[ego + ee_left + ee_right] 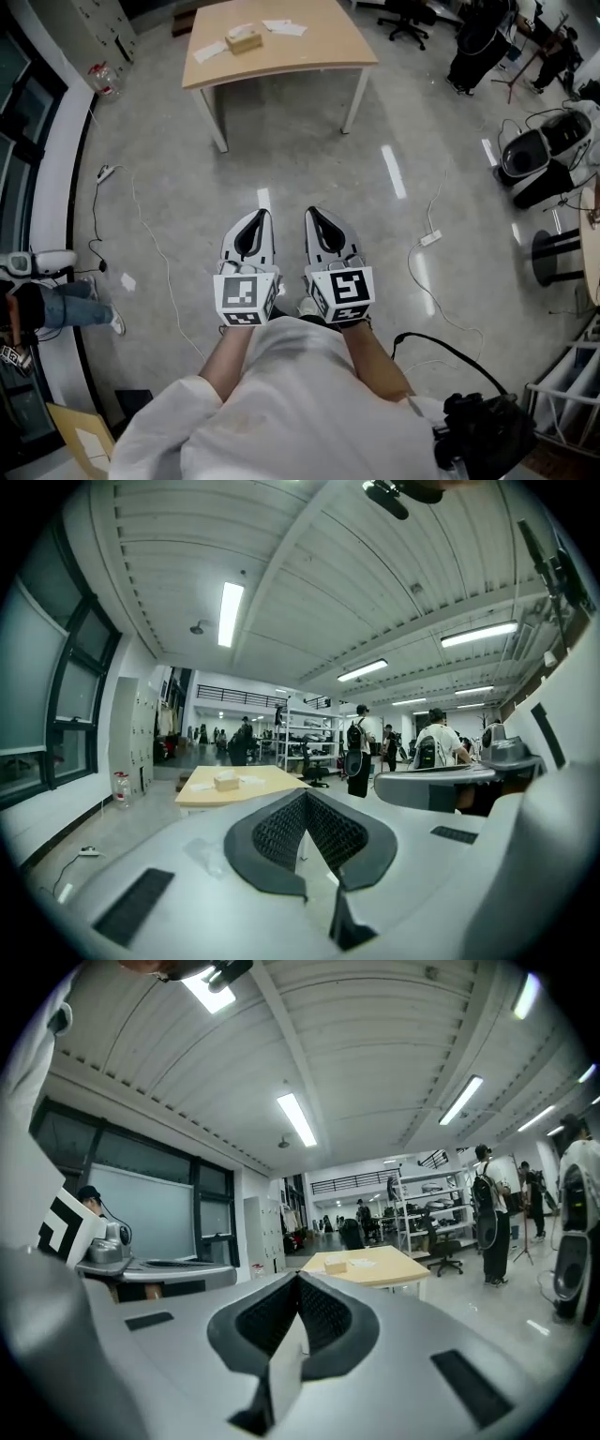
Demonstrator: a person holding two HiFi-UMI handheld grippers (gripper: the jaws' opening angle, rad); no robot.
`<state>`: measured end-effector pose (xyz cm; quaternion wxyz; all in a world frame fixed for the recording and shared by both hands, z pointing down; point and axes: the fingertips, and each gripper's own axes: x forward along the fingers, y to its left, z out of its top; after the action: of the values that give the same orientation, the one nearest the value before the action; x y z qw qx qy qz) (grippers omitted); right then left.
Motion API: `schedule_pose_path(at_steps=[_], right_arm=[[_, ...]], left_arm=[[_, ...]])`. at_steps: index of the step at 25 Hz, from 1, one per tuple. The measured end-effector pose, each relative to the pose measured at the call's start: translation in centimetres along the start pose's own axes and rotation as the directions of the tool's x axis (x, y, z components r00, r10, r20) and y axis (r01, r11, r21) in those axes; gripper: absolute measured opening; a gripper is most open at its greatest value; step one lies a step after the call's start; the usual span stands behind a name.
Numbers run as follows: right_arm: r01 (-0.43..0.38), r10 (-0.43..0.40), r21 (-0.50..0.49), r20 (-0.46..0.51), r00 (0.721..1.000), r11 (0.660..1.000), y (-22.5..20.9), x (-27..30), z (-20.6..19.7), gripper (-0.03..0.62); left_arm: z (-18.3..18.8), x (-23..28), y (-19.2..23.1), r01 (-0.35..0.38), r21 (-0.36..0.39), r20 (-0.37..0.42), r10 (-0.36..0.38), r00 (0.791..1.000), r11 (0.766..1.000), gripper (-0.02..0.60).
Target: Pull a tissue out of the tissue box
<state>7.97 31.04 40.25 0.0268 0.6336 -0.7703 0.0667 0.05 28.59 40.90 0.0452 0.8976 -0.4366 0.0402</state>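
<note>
The black ribbed jaws of the left gripper (305, 799) are pressed together with nothing between them. Those of the right gripper (298, 1283) are clenched in the same way, also empty. Both grippers point forward, side by side, above the grey polished floor (300, 141). The small tan cardboard tissue box (244, 38) stands well apart from them on the light wooden table with white legs (323, 52), with a white tissue rising from its top. The tissue is probably very light, soft and easy to tear. I would pinch its raised fold, because the light box may lift too.
</note>
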Motion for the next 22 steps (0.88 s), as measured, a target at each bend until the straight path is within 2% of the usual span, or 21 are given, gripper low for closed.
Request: schedule_pose_path(at_steps=[4, 8, 14, 22], right_arm=[[-0.061, 0.061, 0.002, -0.025, 0.998, 0.998, -0.4, 3.3, -0.6, 0.000], [-0.059, 0.059, 0.007, -0.036, 0.998, 0.998, -1.8, 7.2, -1.0, 0.000], [0.019, -0.020, -0.011, -0.042, 0.999, 1.000, -6.1, 13.8, -1.1, 0.000], [0.132, -0.132, -0.080, 0.015, 0.991, 0.988, -9.1, 23.9, 4.1, 0.000]], left_arm=[[-0.2, 2.9, 1.4, -0.039, -0.007, -0.011, 0.039, 0.999, 0.999, 0.000], [-0.5, 6.5, 3.2, -0.034, -0.016, -0.013, 0.034, 0.999, 0.999, 0.000], [-0.6, 14.1, 5.9, 0.028, -0.027, 0.000, -0.028, 1.000, 0.999, 0.000], [4.5, 22.3, 12.6, 0.073, -0.044, 0.085, -0.069, 0.994, 0.996, 0.000]])
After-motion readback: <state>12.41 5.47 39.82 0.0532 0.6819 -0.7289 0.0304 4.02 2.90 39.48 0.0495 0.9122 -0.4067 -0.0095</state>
